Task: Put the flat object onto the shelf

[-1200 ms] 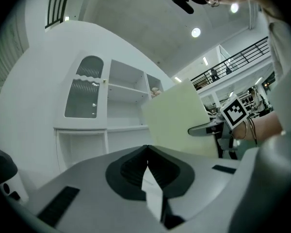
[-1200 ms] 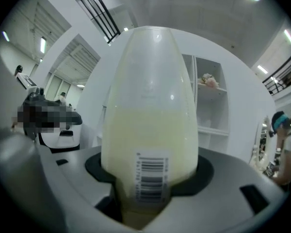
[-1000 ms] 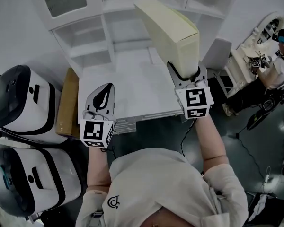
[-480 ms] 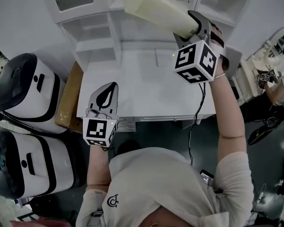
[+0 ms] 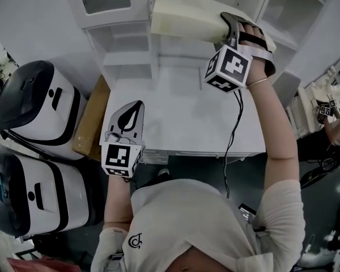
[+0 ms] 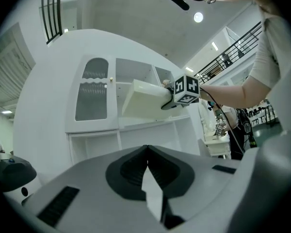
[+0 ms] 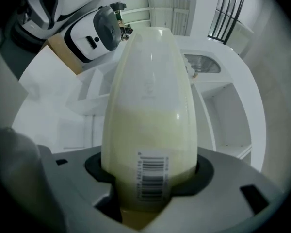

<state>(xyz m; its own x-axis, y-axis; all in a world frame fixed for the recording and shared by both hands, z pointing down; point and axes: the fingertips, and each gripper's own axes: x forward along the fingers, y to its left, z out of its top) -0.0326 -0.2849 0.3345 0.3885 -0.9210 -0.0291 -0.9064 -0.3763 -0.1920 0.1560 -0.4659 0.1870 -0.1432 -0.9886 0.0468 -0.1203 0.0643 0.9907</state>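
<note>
Nearest the person, the left gripper [image 5: 131, 107] hung low over the near edge of the white table [image 5: 181, 123], its jaws pressed together with nothing between them, as its own view confirmed [image 6: 146, 152]. Farther out and higher, the right gripper [image 5: 224, 30] was raised at arm's length, its jaws about half spread and clamped on one short end of the flat object [image 5: 184, 17], a cream slab with a barcode label at the gripped end [image 7: 150, 96]. The pads pressed on its two broad faces, and the rest of the slab ran straight out beyond the jaws, unsupported. It showed no sag along that length, so it seemed stiff and fairly light. Its skin looked smooth and slightly glossy, so it could probably twist or slide in a loose hold. A firm pinch across the broad faces near an end or edge looked the sound way to take it. The object was in the air above the table, tilted, with its far end at the upper compartments of the white shelf [image 5: 127, 41]. Whether that end had crossed into an opening could not be told.
</note>
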